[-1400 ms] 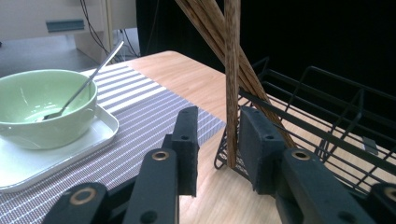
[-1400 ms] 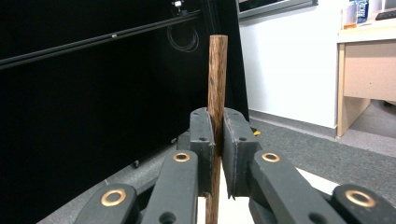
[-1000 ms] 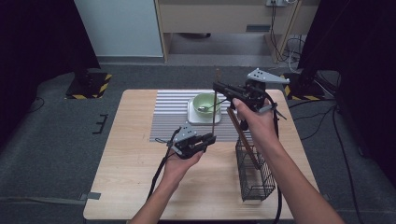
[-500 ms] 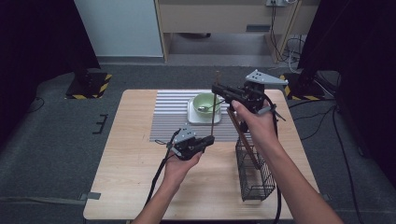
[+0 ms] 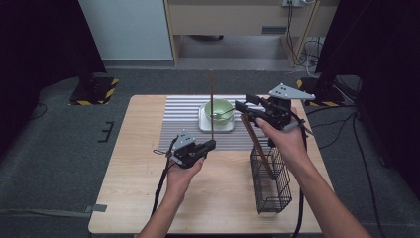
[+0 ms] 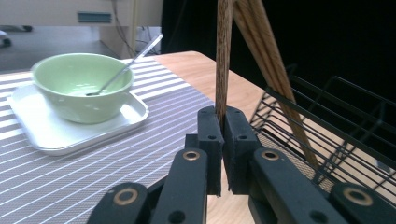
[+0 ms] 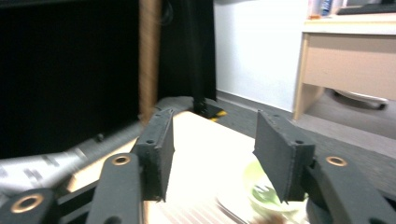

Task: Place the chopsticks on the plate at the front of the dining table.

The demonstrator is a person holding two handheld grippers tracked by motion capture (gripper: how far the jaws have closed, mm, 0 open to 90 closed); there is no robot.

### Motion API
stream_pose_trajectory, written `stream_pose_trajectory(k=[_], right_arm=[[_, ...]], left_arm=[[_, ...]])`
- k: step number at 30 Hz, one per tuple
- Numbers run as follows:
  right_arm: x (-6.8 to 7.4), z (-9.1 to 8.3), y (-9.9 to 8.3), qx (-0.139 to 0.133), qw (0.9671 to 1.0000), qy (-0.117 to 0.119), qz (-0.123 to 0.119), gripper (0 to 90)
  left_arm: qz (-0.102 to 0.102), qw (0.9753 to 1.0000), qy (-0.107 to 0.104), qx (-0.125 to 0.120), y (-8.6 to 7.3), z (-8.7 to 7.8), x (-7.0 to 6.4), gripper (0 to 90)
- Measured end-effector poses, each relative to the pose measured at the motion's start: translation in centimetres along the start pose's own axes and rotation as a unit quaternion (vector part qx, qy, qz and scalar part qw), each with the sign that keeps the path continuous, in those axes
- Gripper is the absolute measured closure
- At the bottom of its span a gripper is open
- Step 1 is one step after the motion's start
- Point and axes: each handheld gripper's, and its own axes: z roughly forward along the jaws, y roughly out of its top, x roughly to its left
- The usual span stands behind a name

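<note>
Left tongs (image 5: 210, 144) clamp one wooden chopstick (image 5: 212, 106) upright, just left of the wire basket (image 5: 270, 181), keeping it clear of the rim. Right tongs (image 5: 241, 110), spread wide and empty, hover above the basket's remaining chopsticks (image 5: 257, 146).

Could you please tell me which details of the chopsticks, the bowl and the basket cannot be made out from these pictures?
- Upright brown wooden chopstick: its top is cut off by the left gripper view's upper edge.
- Leaning wooden chopsticks in the black wire basket: their number is too small to count in the high view.
- Pale green bowl: blurred in the right gripper view, partly behind a jaw.
</note>
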Motion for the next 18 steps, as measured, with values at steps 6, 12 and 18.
stream_pose_trajectory(k=[6, 12, 18], right_arm=[[-1.9, -1.4, -1.4, 0.008, 0.9995, -0.029, 0.006, 38.9], [-4.7, -3.2, -2.8, 0.006, 0.9977, -0.064, 0.022, 33.0], [-7.2, -5.1, -5.2, 0.016, 0.9929, -0.118, 0.009, 27.3]], left_arm=[[-0.001, 0.9998, 0.022, 0.001, 0.6, -0.6, 0.7, 86.4], [-0.011, 0.9994, 0.033, -0.007, 1.5, -0.6, 1.4, 86.3], [-0.01, 0.9985, 0.052, -0.01, 1.7, -0.7, 1.9, 86.4]])
